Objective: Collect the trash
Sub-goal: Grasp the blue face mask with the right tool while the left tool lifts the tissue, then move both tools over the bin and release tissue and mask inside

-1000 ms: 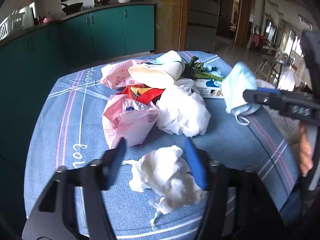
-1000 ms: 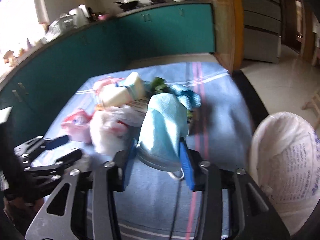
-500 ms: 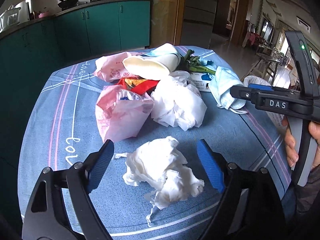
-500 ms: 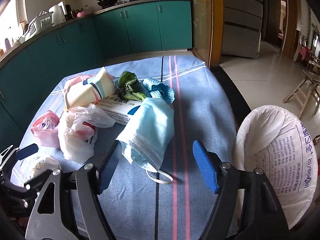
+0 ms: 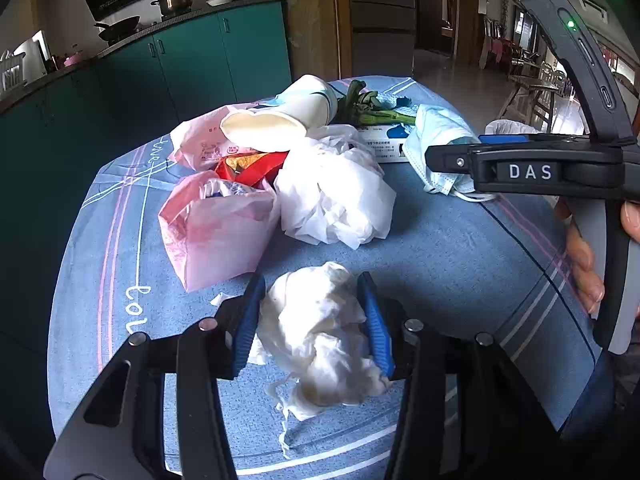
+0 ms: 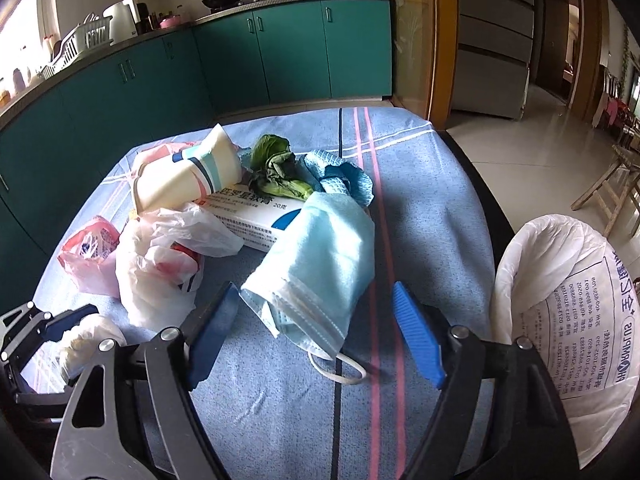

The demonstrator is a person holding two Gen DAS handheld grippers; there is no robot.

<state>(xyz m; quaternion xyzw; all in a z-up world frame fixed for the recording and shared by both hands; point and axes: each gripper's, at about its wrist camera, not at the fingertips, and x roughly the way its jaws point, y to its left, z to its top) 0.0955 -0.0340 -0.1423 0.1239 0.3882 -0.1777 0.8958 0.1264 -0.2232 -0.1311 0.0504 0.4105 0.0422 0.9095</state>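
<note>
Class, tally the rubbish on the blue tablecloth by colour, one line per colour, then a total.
White: 4, tissue wad, plastic bag, paper cup, box
Pink: 2, bags
Blue: 2, mask, cloth
Green: 1, vegetable
Red: 1, wrapper
Total: 10

The lower part of the crumpled tissue [image 5: 320, 332] was hidden behind the black gripper frame at the bottom of the left wrist view. The white trash bag [image 6: 568, 312] was cut off by the right edge of the right wrist view. The box [image 6: 256, 216] was largely covered by the face mask [image 6: 320, 256] and paper cup [image 6: 188, 180]; its small print could not be read.
</note>
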